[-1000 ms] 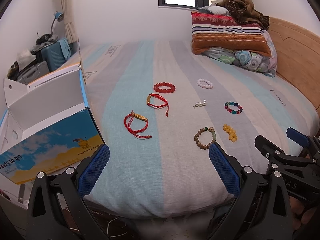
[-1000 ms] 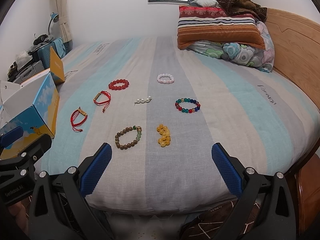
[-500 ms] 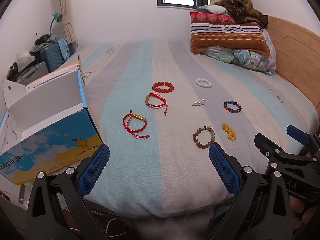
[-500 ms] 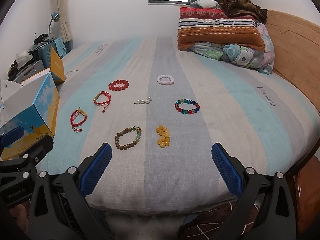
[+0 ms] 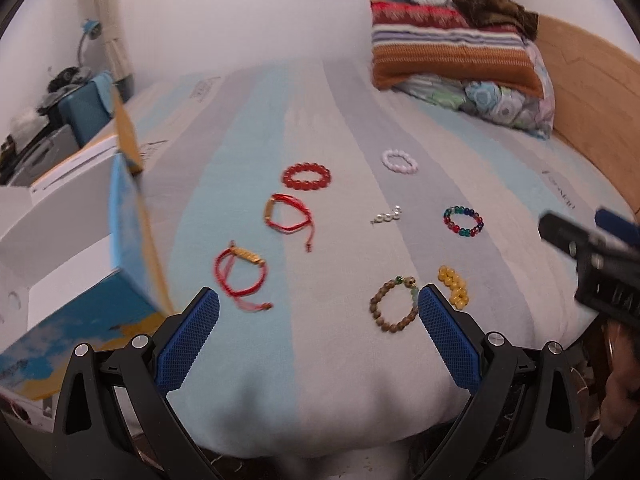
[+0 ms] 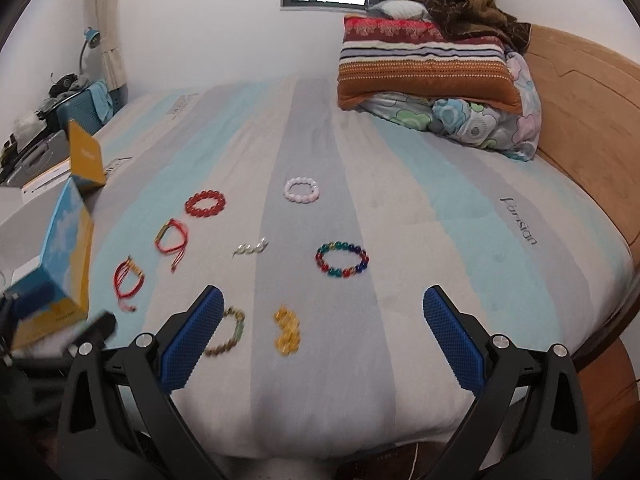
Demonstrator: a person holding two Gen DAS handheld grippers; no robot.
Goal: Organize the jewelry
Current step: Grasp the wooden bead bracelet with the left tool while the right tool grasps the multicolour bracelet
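Both tongs gape wide, gripping nothing: left gripper (image 5: 316,312) and right gripper (image 6: 320,320) hover at the bed's (image 6: 400,152) near edge. Bracelets lie spread on the striped sheet, wooden one (image 5: 394,304) beside yellow beads (image 6: 286,330). At the left edge, the open box (image 5: 76,224) shows only white inside; bare sheet stretches toward the pillows (image 6: 424,68). Only the left view looks into the box

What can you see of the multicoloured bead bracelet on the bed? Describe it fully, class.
The multicoloured bead bracelet is a closed ring of round, glossy, glass-like beads in red, green, blue and amber. It lies flat on the striped bedsheet, right of the small pearl piece and nearer than the pale pink bracelet. Nothing touches it but the sheet.
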